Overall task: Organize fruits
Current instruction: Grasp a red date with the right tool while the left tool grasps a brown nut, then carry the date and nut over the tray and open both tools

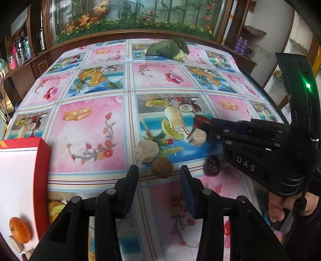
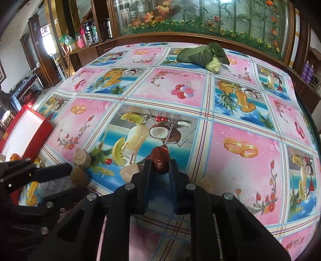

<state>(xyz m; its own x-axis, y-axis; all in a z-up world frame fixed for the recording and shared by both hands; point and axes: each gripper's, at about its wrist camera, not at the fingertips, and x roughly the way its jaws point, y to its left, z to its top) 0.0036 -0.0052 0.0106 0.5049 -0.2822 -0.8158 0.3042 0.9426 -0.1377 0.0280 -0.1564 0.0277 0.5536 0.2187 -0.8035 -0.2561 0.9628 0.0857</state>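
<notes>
My right gripper (image 2: 159, 163) is shut on a red date (image 2: 159, 159), held just above the tablecloth; the left wrist view shows that date (image 1: 202, 119) at the tips of the right gripper (image 1: 200, 125). My left gripper (image 1: 159, 170) stands open, and a round brown fruit (image 1: 162, 167) lies between its fingertips. Next to it sit a beige hexagonal block (image 1: 146, 151), a second beige block (image 1: 197, 137) and a dark red date (image 1: 212, 166). The red-rimmed white box (image 1: 20, 180) at the left holds an orange (image 1: 19, 229) and small pieces.
A leafy green vegetable (image 1: 170, 49) lies at the far edge of the table, which is covered by a fruit-print cloth (image 1: 90, 130). A wooden cabinet with a glass panel (image 1: 130, 18) runs behind it. A person's hand (image 1: 280, 206) holds the right gripper's handle.
</notes>
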